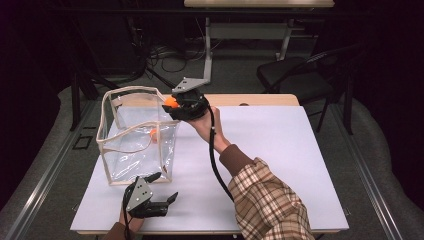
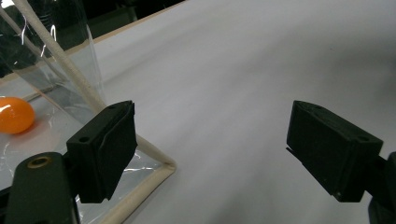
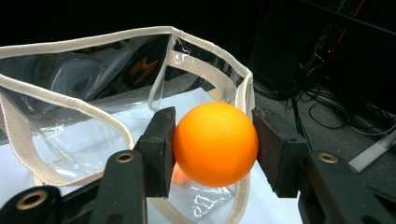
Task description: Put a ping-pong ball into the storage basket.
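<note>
Nearest to the person, the left gripper [image 1: 162, 196] rests low on the white table [image 1: 280, 150], just off the front corner of the clear bag [image 1: 137, 165]. Its jaws stand spread wide with nothing between them; in the left gripper view one black pad [image 2: 105, 149] sits right beside the bag's cloth-edged bottom corner, though I cannot tell whether it touches.

Farther out, the right gripper [image 1: 172, 104] is held up over the bag's far rim [image 1: 131, 90], a plaid sleeve [image 1: 267, 200] reaching across the table behind it. Its jaws pinch an orange ball [image 3: 215, 143] squarely across the widest part, one pad on each side. So the ball is up in the air, gripped, just above the bag's open mouth and not yet inside.

Down on the bag's floor lies a second orange ball [image 2: 15, 115], seen through the plastic.

The held ball looks like a smooth, hollow plastic one: very light, hard, and slick. I would guess it rolls and bounces the instant it is free. A grip across its middle is the right one; any pinch off-centre would likely squirt it out. The bag is soft and floppy, its walls bowing between the stiffer trim, so a nudge on the rim could fold it.
</note>
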